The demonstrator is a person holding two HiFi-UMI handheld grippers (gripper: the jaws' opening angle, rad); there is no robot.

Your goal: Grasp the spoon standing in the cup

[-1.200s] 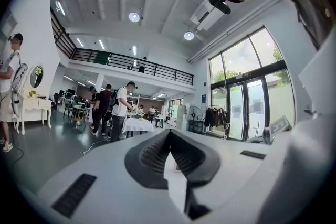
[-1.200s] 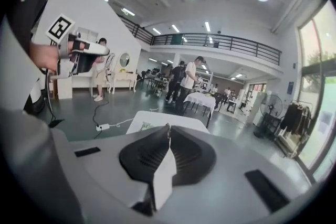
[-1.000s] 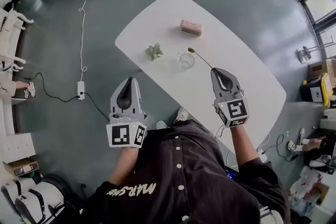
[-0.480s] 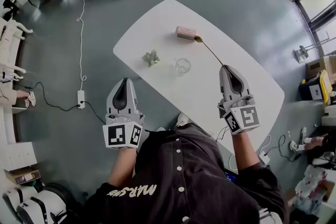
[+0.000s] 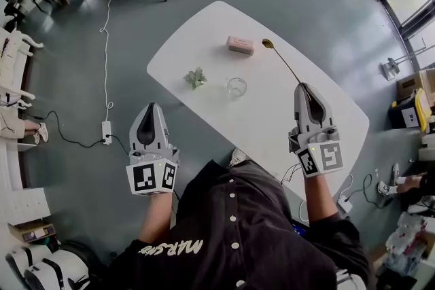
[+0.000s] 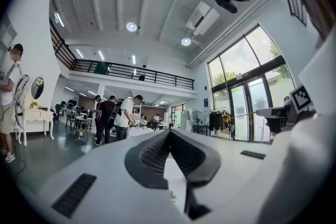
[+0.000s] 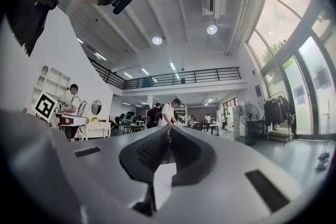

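Holding the spoon clear of the cup is the step in hand. The grasp itself looks done, and the task is judged near complete.

Near: left tongs (image 5: 148,108) sit off the near-left edge of the counter (image 5: 204,24), pads together with nothing between them. Right tongs (image 5: 304,86) are over the near-right part of the counter, pressed together on the handle end of the spoon (image 5: 285,64). The right gripper view shows only a thin sliver of handle between the pads.

Middle: the glass cup (image 5: 236,86) stands upright and empty, left of the spoon. A small plant (image 5: 196,77) is further left.

Far: the spoon's bowl end hangs in the air just right of the pink block (image 5: 240,45).

Handling note: the grip is at the very end of a long thin handle, so it will likely pivot.
- Keep the squeeze steady.
- Make no quick wrist turns.
- Keep the bowl end off the pink block.

Change from one second ago:
- The spoon's bowl end was then close by the cup's rim; it now lies well beyond the cup, toward the block.
- The right tongs appear to have lifted, already closed on the handle then as now.
- The left tongs are little changed.
- Cup, plant and block keep their places.
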